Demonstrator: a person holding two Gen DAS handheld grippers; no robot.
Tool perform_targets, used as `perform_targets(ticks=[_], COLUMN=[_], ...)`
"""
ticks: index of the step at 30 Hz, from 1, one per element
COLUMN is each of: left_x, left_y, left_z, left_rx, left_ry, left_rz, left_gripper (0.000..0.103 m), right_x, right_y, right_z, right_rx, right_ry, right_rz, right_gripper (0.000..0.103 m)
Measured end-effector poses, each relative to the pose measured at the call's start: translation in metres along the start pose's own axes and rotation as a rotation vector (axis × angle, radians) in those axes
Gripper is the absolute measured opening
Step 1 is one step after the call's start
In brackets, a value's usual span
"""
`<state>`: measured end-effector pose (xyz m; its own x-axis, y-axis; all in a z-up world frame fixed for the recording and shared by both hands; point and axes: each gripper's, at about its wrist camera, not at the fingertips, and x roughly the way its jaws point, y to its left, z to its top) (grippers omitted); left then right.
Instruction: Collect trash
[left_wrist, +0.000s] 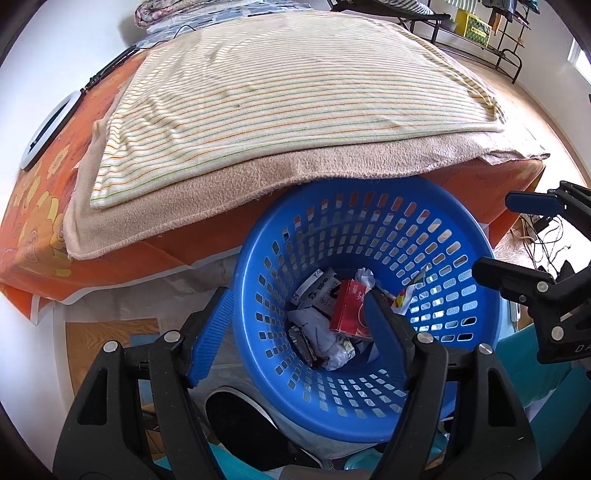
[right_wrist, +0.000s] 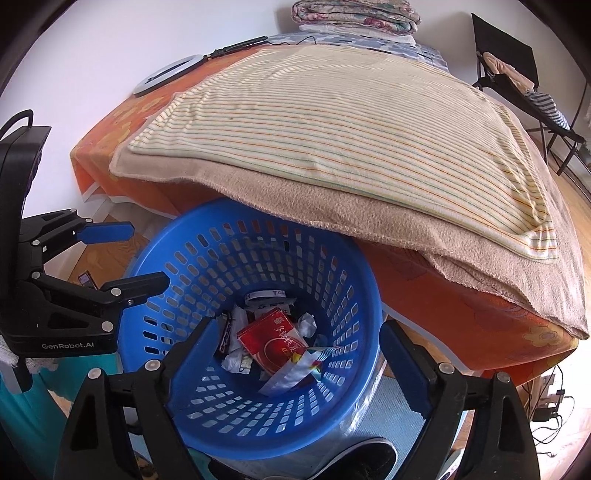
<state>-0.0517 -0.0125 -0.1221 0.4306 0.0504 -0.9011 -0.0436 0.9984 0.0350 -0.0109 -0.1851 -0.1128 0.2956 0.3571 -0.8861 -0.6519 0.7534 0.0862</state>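
A blue plastic basket (left_wrist: 406, 236) (right_wrist: 236, 251) stands on the floor against the bed. In its bottom lie a red box (left_wrist: 349, 310) (right_wrist: 273, 339), crumpled white paper (left_wrist: 332, 347) and a colourful wrapper (right_wrist: 295, 369). My left gripper (left_wrist: 297, 295) (right_wrist: 147, 254) hovers over the basket's left side, jaws open, with nothing between them. My right gripper (right_wrist: 297, 325) (left_wrist: 498, 236) hangs over the basket's right side. It is open too and holds nothing.
The bed has an orange flowered sheet (left_wrist: 37, 221), a tan blanket (right_wrist: 369, 221) overhanging the basket's far rim and a striped cream cover (left_wrist: 277, 92). A ring light (right_wrist: 166, 74) lies on it. Cables (left_wrist: 543, 236) trail on the floor at right. A black shoe (left_wrist: 240, 417) sits below the basket.
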Motion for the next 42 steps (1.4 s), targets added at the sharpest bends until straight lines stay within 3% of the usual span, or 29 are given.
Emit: perform_targets(ticks=[15,25,28,32,42], left_x=[-0.048,-0.092,-0.104,-0.114,-0.12], left_y=[0.014,0.018,0.018,0.018,0.019], left_z=[0.037,0.076,0.087,0.101,0.13], left_rx=[-0.051,-0.035,-0.038,-0.044,-0.054], left_ry=[-0.141,-0.277,-0.322,-0.363,-0.412], left_rz=[0.013,0.036,0.03,0.022,-0.003], left_gripper=[0.075,0.076,0.085,0.086,0.099], right_x=[-0.034,-0.071,-0.083,-0.099,-0.115], right_y=[-0.007,-0.016,-0.024,-0.032,-0.056], right_z=[0.026,0.058,0.068,0.083,0.112], right_rx=[0.036,0.013,0.031,0.049,0.106], right_ry=[-0.087,-0.192,-0.231,-0.299,-0.408], right_rz=[-0.031,-0.118,-0.116,-0.134,-0.114], right_gripper=[0.094,0.095,0.095,0.103,0.103])
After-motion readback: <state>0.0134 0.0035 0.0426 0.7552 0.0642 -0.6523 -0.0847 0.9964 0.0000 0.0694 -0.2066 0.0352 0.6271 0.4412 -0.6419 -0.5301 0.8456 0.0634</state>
